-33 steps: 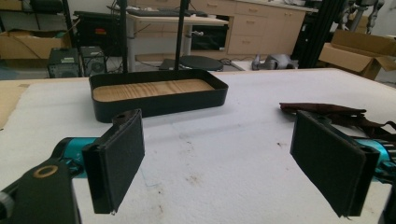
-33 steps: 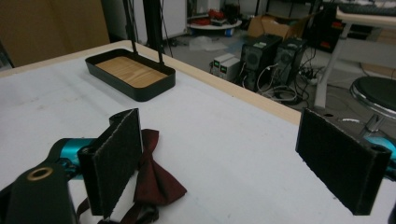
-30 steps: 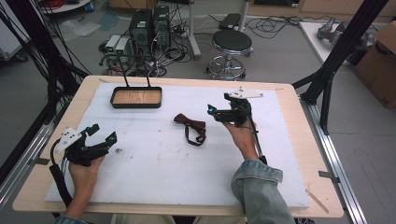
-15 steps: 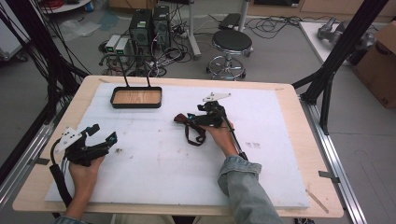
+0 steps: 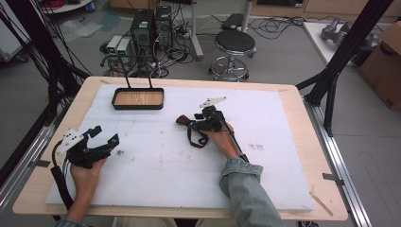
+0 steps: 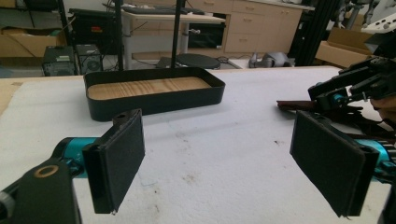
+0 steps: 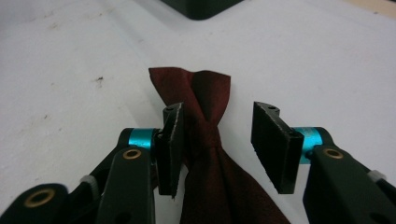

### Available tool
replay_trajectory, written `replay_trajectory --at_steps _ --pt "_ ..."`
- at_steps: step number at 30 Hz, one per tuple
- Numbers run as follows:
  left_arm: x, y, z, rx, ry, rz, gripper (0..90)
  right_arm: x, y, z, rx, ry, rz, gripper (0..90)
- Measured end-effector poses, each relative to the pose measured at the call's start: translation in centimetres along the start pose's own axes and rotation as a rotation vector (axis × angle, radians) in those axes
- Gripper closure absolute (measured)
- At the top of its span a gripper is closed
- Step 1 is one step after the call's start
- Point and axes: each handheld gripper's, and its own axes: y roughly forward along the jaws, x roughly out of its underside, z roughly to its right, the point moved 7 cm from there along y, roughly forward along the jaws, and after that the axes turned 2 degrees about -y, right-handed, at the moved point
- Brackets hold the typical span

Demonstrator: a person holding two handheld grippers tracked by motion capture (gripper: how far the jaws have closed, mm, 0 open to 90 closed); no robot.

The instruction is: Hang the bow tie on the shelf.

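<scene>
At mid-frame of the high view, a dark red bow tie (image 7: 210, 140) is straddled at its knot by the right gripper (image 7: 219, 144), whose just-narrowing jaws remain unclamped, seemingly for pickup, while the left gripper (image 6: 233, 172) is held spread, idle.

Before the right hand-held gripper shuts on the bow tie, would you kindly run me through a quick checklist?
1. Bow tie between the jaws of the right hand-held gripper, which have just been closing: ok.
2. Knot centred: not ok, it sits against the left pad, with a gap at the right one.
3. Strap free of the jaws: cannot tell.
4. Tray empty: ok.
5. Left hand-held gripper open, apart from the tie: ok.
</scene>
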Motion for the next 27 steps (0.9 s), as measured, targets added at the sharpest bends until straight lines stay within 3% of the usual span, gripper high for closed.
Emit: replay_trajectory --at_steps 7,13,19,27 --pt "0.0 0.0 0.0 -0.002 0.001 -0.005 18.2 0.5 0.3 -0.3 -0.010 -0.032 -0.050 72.2" --pt "0.0 0.0 0.0 -0.003 0.000 -0.004 18.3 0.3 0.2 -0.5 0.000 -0.046 -0.054 74.7" --pt "0.1 0.0 0.0 -0.002 0.002 -0.006 18.3 -0.6 -0.6 -0.7 0.012 -0.059 -0.019 74.8" --pt "0.1 0.1 0.1 -0.001 0.002 -0.007 18.4 -2.7 -2.4 -1.3 0.027 -0.064 0.069 75.0"
